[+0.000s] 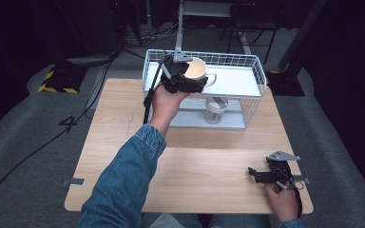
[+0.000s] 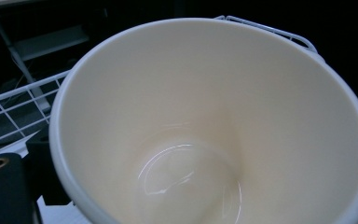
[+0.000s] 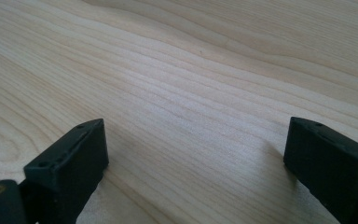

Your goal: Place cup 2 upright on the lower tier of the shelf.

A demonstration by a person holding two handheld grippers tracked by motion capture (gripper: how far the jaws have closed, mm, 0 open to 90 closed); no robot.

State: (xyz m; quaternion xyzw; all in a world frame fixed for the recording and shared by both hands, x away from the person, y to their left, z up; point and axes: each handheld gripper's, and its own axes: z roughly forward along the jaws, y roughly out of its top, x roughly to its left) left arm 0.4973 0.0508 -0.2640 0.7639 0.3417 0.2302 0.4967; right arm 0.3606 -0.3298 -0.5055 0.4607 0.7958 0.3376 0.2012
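Mug: a cream mug (image 1: pixel 198 69) sits at the top tier of a white wire rack (image 1: pixel 255 64), near its left end, handle pointing right; whether its base rests on the white shelf or hangs just above it cannot be told.
Left gripper: the left gripper (image 1: pixel 183 80) is at the mug's near-left wall. In the left gripper view the mug's empty, glossy inside (image 2: pixel 205 140) looms close and one black jaw shows at the lower left outside the rim, so it looks clenched on the wall, though the second jaw is hidden.
Right gripper: the right gripper (image 1: pixel 261 175) lies released on the wooden counter (image 1: pixel 199 175) at the near right corner, its jaws wide apart and nothing between them.
Below: a glass jar (image 1: pixel 216 110) stands on the rack's lower shelf, under the mug's area.
Risk, slip: a grasp on one thin glazed wall could let the mug pivot or slide, since the handle side hangs unsupported.
Risk, rack: the wire rim runs close behind the mug; a careless swing could knock the mug or the handle against it.
Risk, release: letting go before the base is flat could tip the mug.
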